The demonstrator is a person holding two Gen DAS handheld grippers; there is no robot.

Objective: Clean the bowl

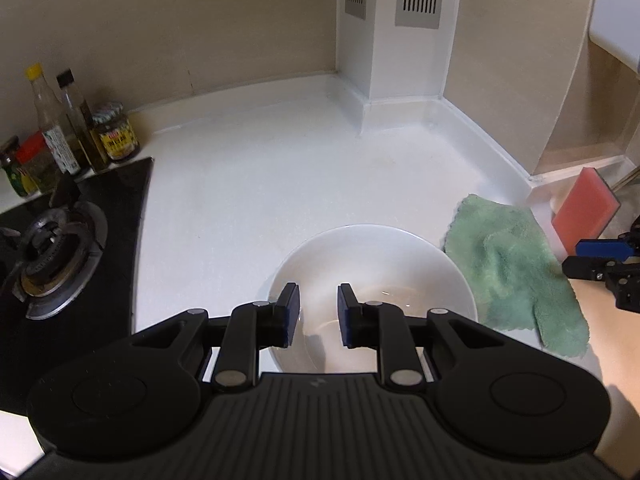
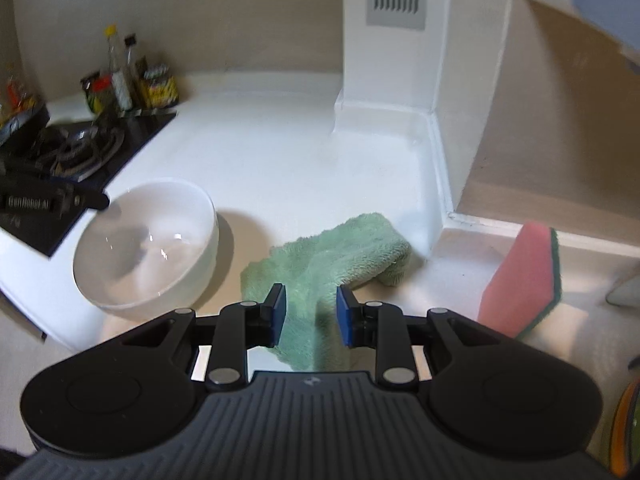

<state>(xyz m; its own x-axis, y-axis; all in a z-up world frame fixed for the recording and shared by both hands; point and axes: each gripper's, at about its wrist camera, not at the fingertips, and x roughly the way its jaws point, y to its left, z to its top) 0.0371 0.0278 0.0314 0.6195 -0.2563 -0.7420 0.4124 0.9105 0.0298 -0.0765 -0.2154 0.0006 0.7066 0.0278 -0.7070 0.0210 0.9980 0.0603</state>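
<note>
A white bowl sits on the white counter, also in the right wrist view, with a little clear water in its bottom. My left gripper is open and empty, its fingers over the bowl's near rim. A crumpled green cloth lies just right of the bowl, also in the right wrist view. My right gripper is open and empty, just above the cloth's near corner. The right gripper also shows at the right edge of the left wrist view.
A pink sponge with a green back leans upright right of the cloth, by the sink edge. A black gas hob lies left of the bowl. Bottles and jars stand behind the hob. A white pillar stands at the back.
</note>
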